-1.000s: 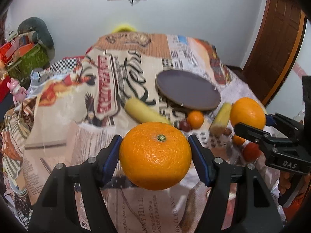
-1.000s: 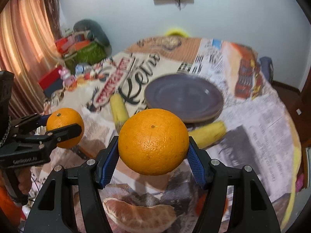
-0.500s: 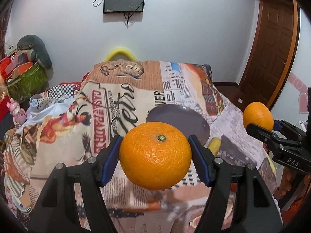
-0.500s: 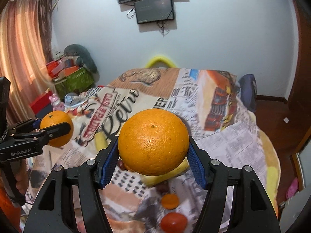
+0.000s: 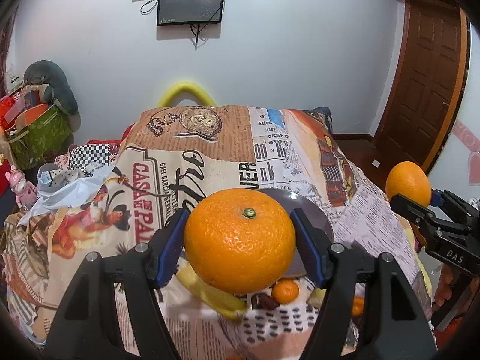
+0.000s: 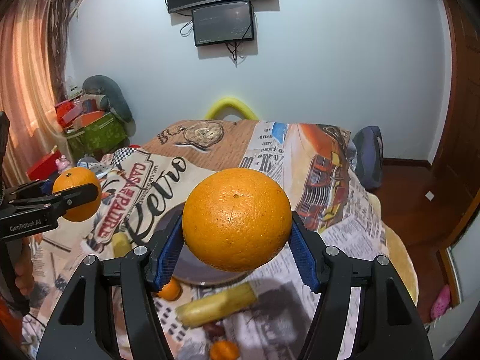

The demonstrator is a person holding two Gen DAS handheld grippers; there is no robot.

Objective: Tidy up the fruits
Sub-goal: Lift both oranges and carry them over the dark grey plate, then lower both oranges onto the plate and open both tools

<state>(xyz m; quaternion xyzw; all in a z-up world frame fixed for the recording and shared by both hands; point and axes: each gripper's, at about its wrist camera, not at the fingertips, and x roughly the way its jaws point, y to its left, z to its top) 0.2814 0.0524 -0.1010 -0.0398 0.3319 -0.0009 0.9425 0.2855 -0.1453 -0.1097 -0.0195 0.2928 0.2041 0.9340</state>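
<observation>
Two oranges are held up above the table point(image 5: 375, 210). Left gripper point(image 5: 240, 246) pinches the stemmed orange point(image 5: 239, 241) between its blue pads; right gripper point(image 6: 237, 237) pinches the smooth orange point(image 6: 237, 219). Below, from the left, lie a banana point(image 5: 210, 292), a small tangerine point(image 5: 285, 291) and the dark plate point(image 5: 312, 216) behind them.

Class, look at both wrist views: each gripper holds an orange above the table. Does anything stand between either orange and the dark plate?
Nothing visible does. The left gripper is shut on the stemmed orange, the right gripper on the smooth orange. Both hang above the dark plate; what shows of it is bare. The bananas and small tangerine lie nearer, beside it.
</observation>
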